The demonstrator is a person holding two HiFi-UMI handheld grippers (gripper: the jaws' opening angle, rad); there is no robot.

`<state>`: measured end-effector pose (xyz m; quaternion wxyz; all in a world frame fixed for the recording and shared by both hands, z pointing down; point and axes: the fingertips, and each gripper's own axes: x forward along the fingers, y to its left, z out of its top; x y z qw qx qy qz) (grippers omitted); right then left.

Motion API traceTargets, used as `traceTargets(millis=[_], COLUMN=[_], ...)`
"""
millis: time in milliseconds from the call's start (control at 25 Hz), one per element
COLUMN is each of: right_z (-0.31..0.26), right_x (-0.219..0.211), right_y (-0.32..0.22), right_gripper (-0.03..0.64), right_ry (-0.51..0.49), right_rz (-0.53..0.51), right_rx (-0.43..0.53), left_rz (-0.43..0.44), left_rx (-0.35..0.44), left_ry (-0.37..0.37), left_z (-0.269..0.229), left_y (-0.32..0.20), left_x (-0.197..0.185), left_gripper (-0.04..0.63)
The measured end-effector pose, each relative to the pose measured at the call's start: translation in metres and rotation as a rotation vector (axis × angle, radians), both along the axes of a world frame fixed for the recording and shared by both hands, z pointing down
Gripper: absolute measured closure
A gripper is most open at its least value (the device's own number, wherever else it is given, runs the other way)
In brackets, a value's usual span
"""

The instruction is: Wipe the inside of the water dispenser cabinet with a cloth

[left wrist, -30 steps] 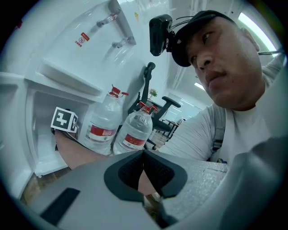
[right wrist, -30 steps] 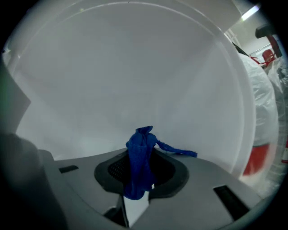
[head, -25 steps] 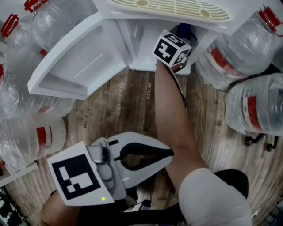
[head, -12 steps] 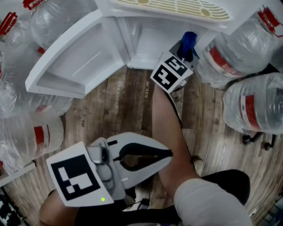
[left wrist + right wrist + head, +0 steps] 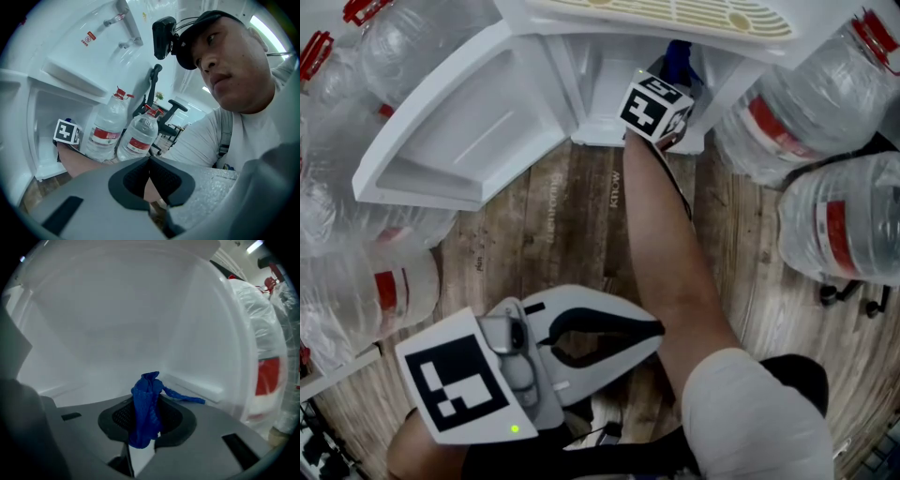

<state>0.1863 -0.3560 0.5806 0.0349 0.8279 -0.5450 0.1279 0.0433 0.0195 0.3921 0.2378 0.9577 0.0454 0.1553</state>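
The white water dispenser cabinet (image 5: 609,89) stands open at the top of the head view, its door (image 5: 459,131) swung out to the left. My right gripper (image 5: 675,73) reaches into the opening, shut on a blue cloth (image 5: 678,54). In the right gripper view the bunched cloth (image 5: 147,408) sticks up between the jaws of the right gripper (image 5: 149,427), close to the white inner wall (image 5: 117,333). My left gripper (image 5: 659,326) hangs low over the floor, away from the cabinet. Its jaws (image 5: 149,161) are shut with nothing in them.
Large water bottles crowd both sides: two at the right (image 5: 783,117) (image 5: 853,230), several at the left (image 5: 366,291). A beige drip grille (image 5: 675,17) tops the cabinet. A chair base (image 5: 848,295) stands at the right on the wooden floor (image 5: 581,216).
The right gripper drew back out of the cabinet with the cloth half a second ago. It has since pushed back in. The left gripper has barely moved.
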Motion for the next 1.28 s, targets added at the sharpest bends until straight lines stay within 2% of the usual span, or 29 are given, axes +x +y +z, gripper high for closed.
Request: traceTargets(millis=[120,280,440,840,1040,1280], right_z=[0.003,0.017,0.024,0.038,0.038,0.029], right_x=[0.009,0.027,0.024,0.017,0.011,0.010], right_y=[-0.013,-0.009,0.001,0.076,0.078,0.025], right_gripper=[0.532,0.532,0.532,0.532,0.532,0.532], right_ry=[-0.004,-0.078,-0.129,-0.241,-0.172,-0.047], right_rz=[0.016,0.079,0.096,0.162,0.108,0.016], right_rx=[-0.024,-0.045,-0.040,-0.032,-0.054,-0.075], left_rz=[-0.003,-0.004,0.011,0.023,0.037,0.030], left_rx=[-0.004,-0.018,-0.018,-0.021,-0.022,-0.030], left_ry=[-0.005,-0.008,0.000,0.009,0.015,0.008], left_z=[0.002,0.005,0.005,0.004,0.004,0.007], left_y=[-0.002,-0.003,-0.001,0.000,0.003,0.002], left_x=[-0.002,-0.003,-0.001,0.000,0.006,0.008], left_gripper=[0.592,0.592,0.592,0.592,0.592,0.592])
